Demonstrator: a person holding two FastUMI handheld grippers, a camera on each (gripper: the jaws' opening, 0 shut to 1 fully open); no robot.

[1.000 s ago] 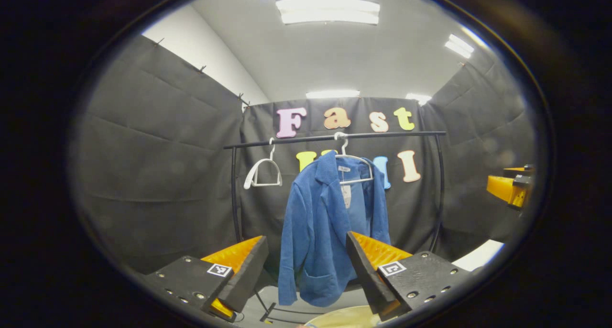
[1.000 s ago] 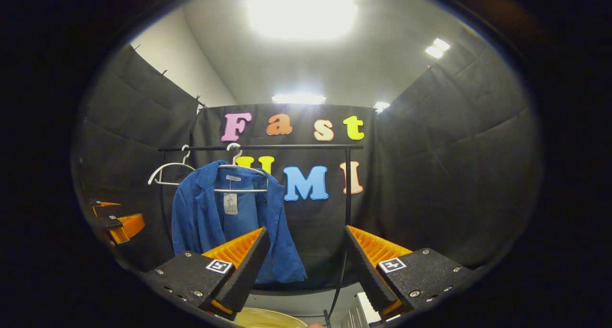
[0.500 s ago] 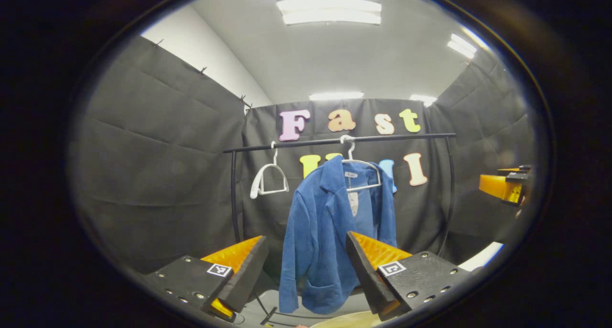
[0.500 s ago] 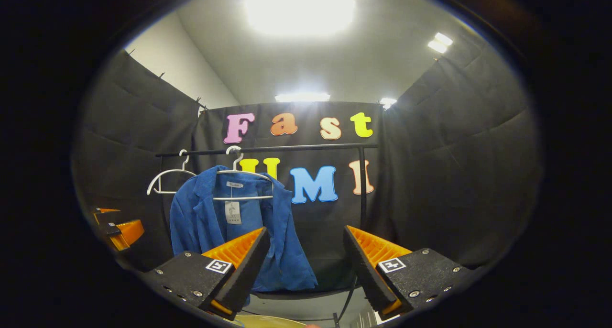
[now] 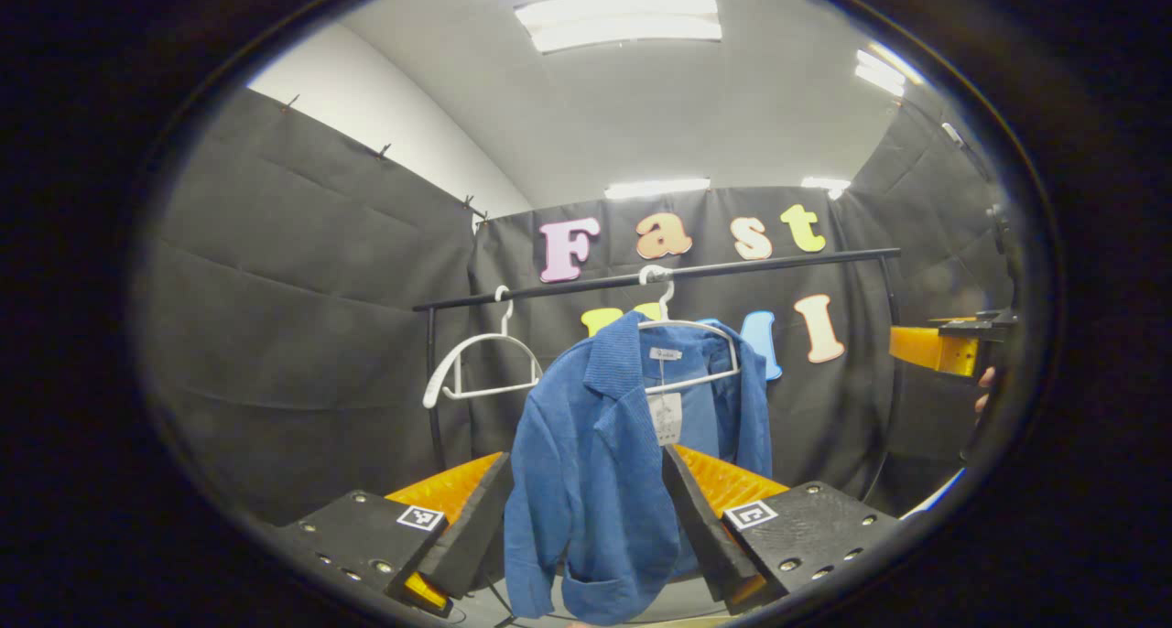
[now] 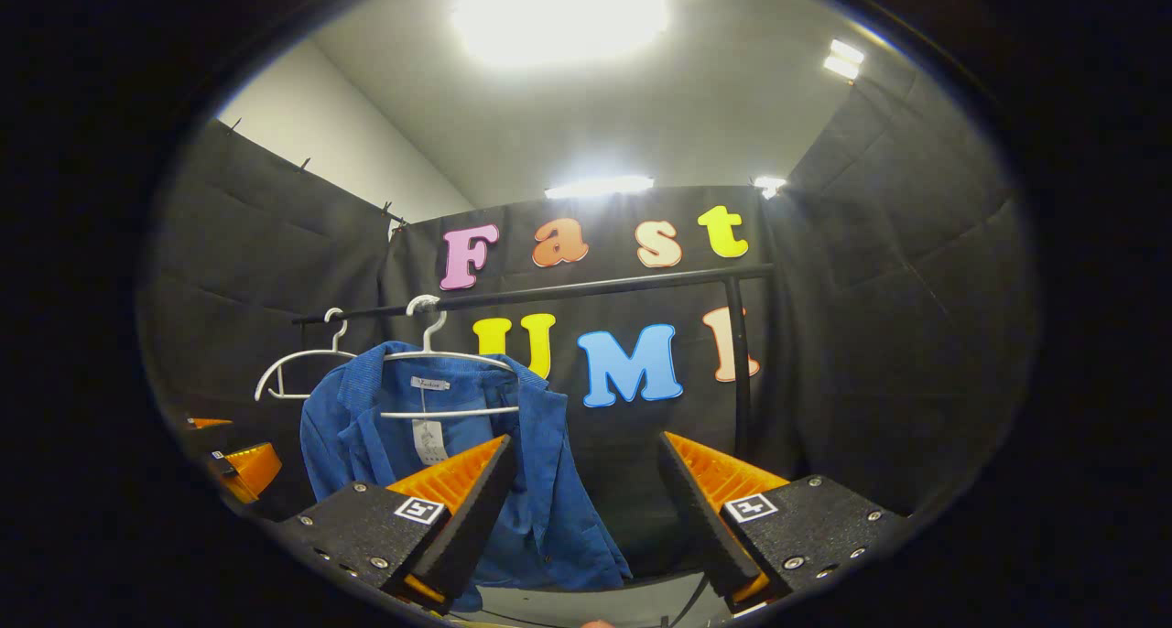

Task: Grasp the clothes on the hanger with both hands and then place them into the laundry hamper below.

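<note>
Black rail spans the back wall on two uprights. Two white hangers on it: empty hanger toward its left end, jacket hanger near mid-rail, carrying blue jacket, tag at collar.

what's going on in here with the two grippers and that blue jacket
A person holds a gripper in each hand and faces a blue jacket hanging on a white hanger on a black rail. The left gripper and right gripper both have open jaws; neither grips the jacket yet. An empty hanger hangs alongside.
</note>
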